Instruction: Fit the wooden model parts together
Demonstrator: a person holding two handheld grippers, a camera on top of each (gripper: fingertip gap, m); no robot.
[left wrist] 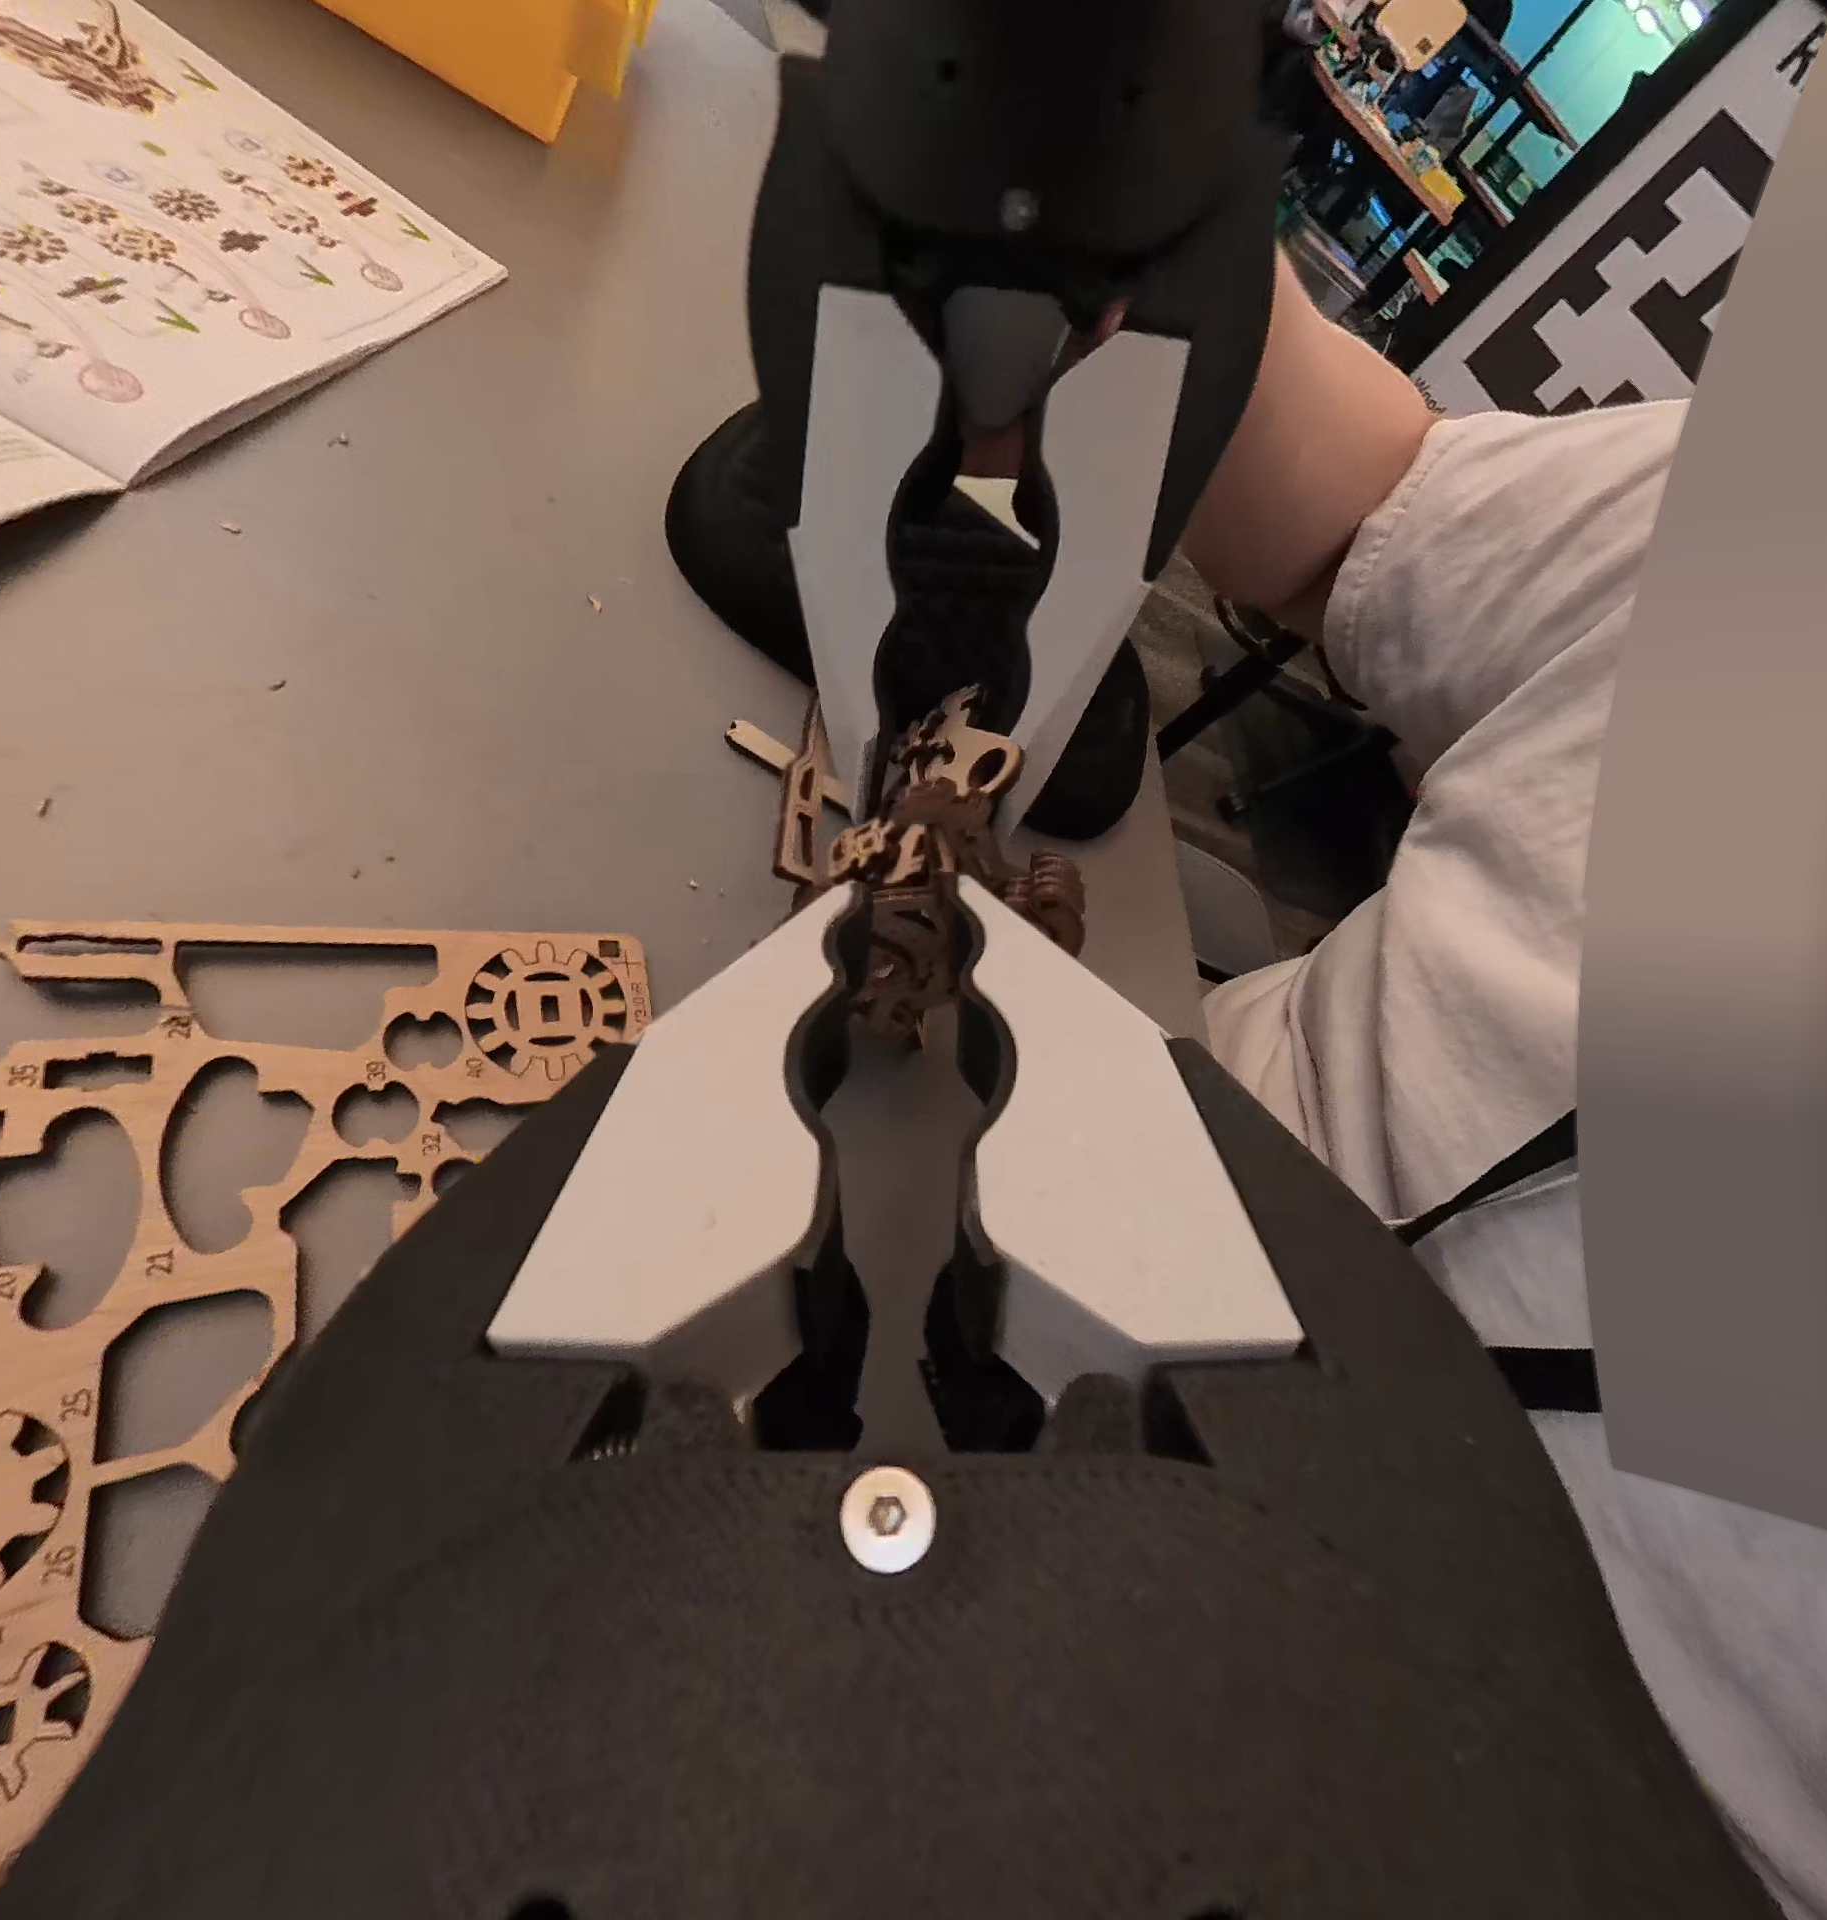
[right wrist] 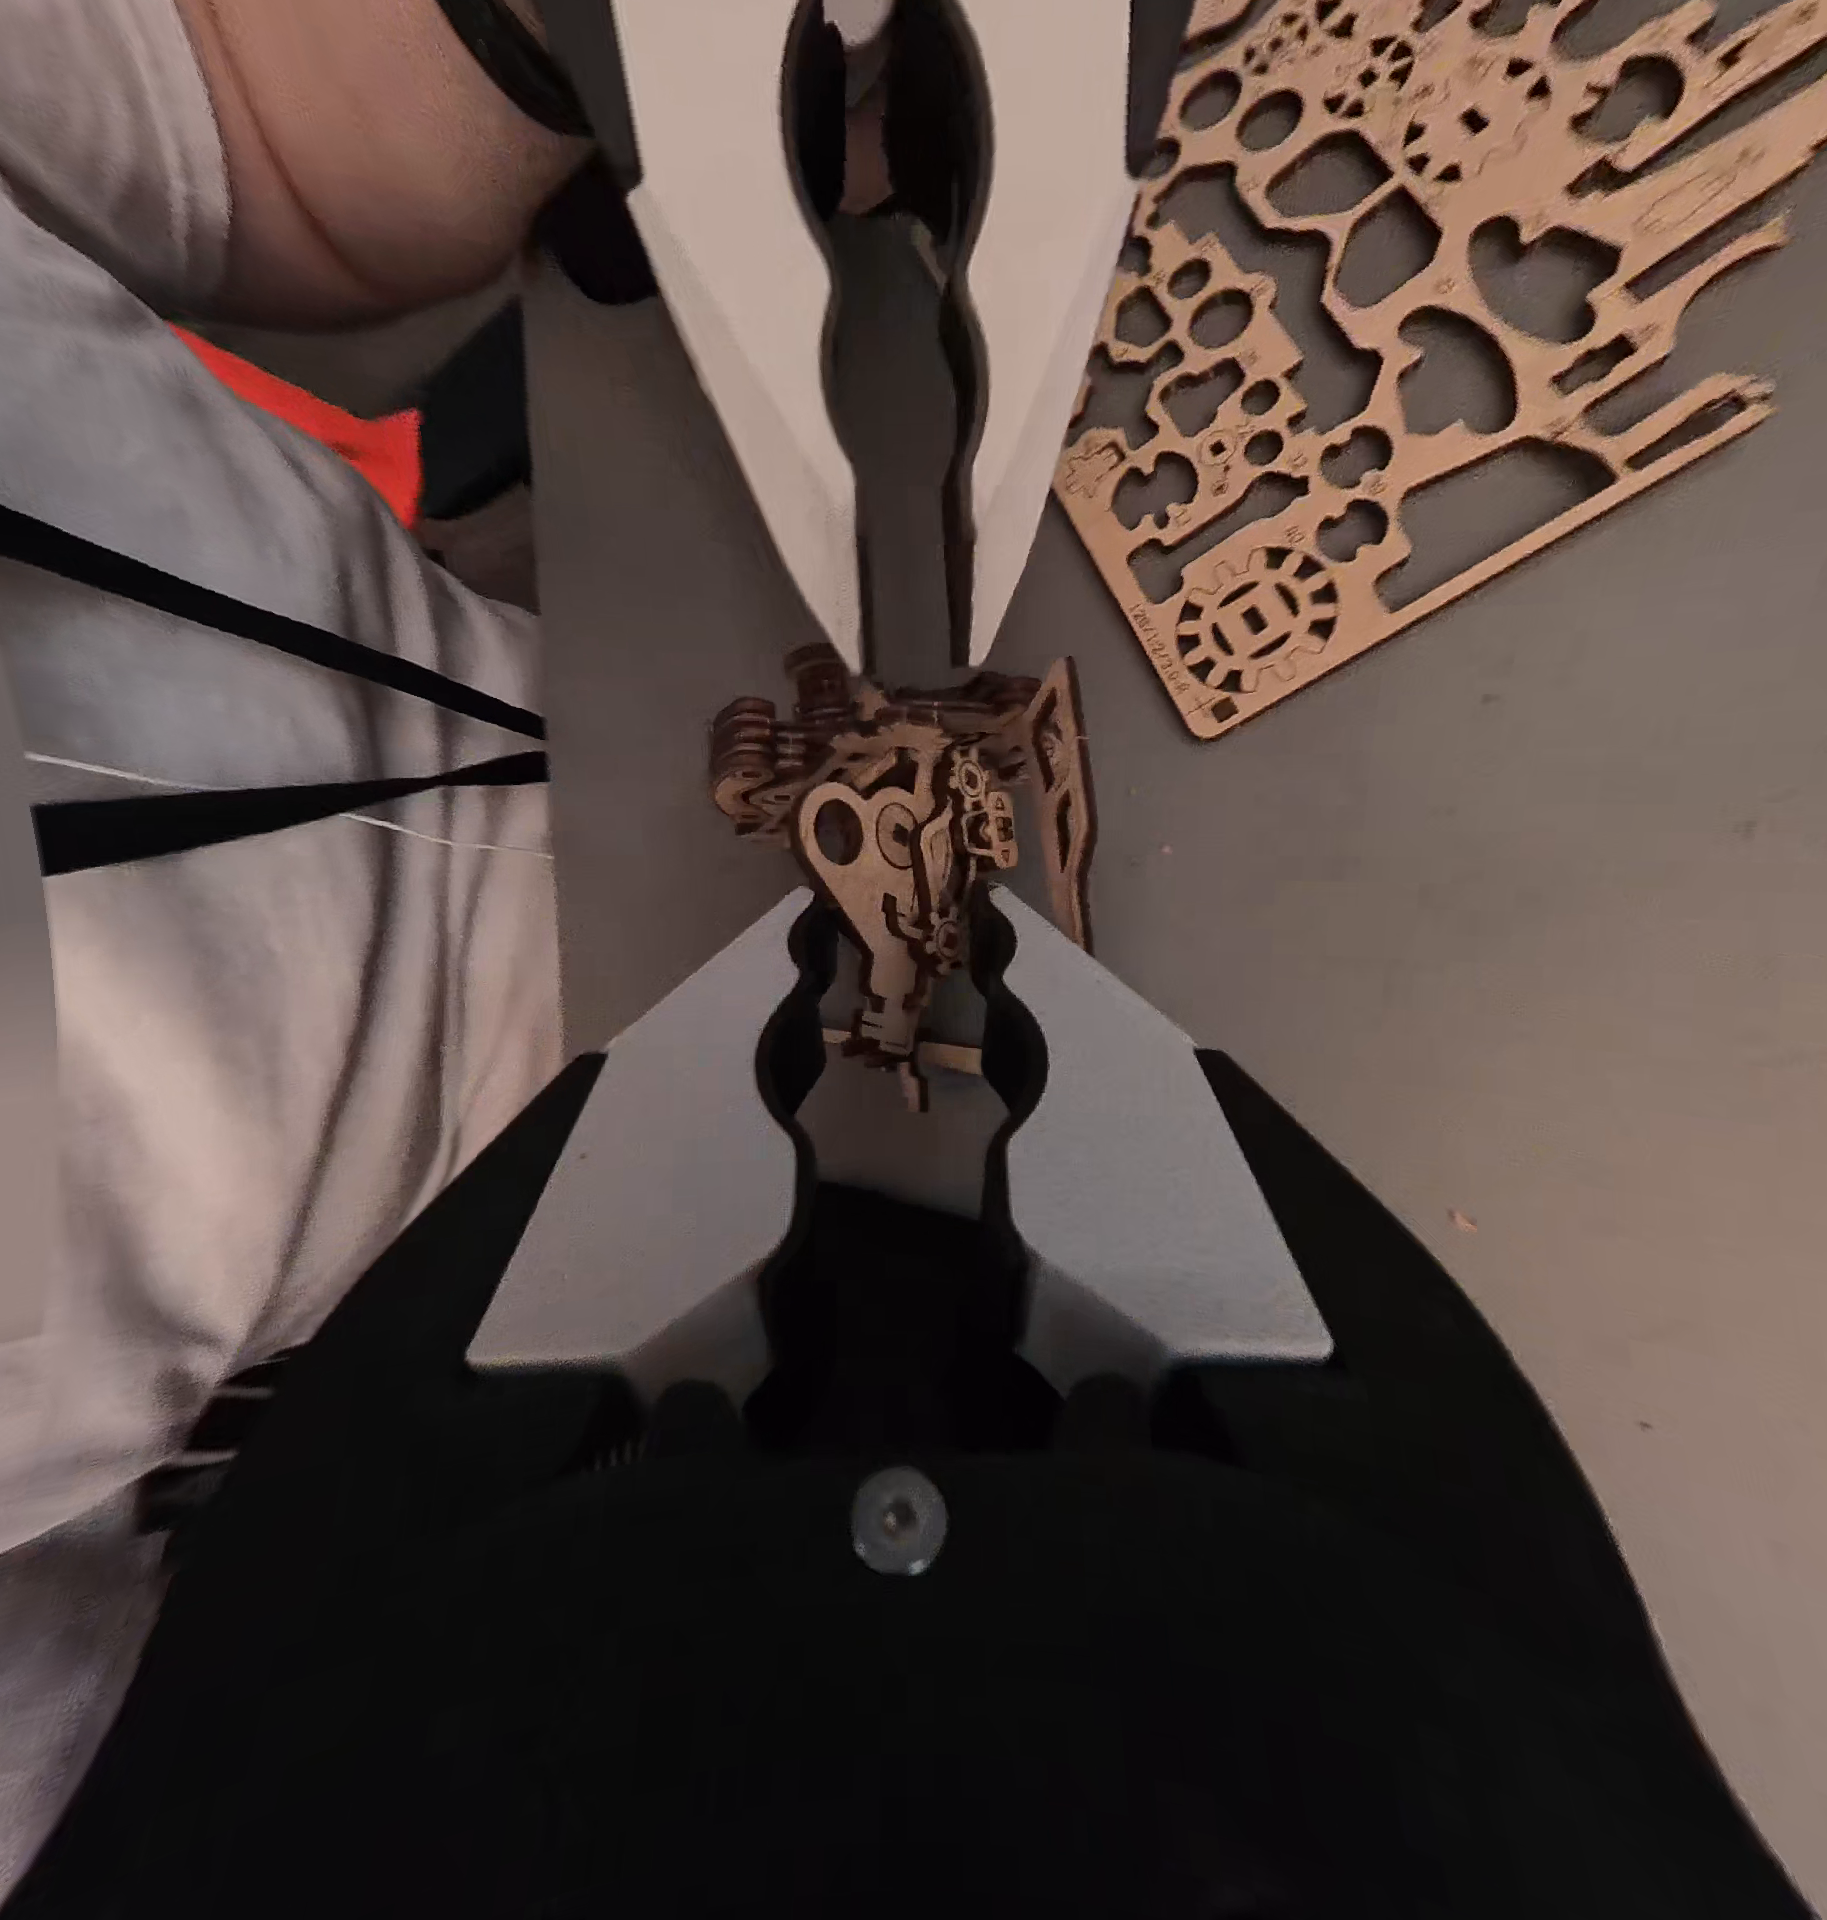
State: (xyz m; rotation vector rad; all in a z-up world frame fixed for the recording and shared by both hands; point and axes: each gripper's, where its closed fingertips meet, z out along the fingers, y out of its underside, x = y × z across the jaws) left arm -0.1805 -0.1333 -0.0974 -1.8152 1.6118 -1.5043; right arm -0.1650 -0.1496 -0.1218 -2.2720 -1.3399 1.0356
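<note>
A small dark-brown wooden model [left wrist: 914, 842] hangs above the grey table [left wrist: 421, 675], held between both grippers. My left gripper [left wrist: 909, 899] is shut on its near end. My right gripper [left wrist: 935, 821] comes from the far side, tip to tip with the left, and is shut on its other end. In the right wrist view, my right gripper [right wrist: 904, 896] clamps a flat part with a round hole [right wrist: 836, 831] that belongs to the model [right wrist: 888, 790]. The left gripper [right wrist: 914, 657] grips the far side. A slotted flat arm [right wrist: 1065, 810] sticks out on the right.
A punched-out wooden parts sheet [left wrist: 213, 1195] lies left of my left gripper, and also shows in the right wrist view [right wrist: 1408, 364]. An open instruction booklet [left wrist: 161, 260] and a yellow box [left wrist: 514, 52] lie far left. A loose wooden strip [left wrist: 769, 746] lies under the model. A person's white sleeve [left wrist: 1460, 727] is at the right. Across from one pair of fingers to the other is roughly 4 centimetres.
</note>
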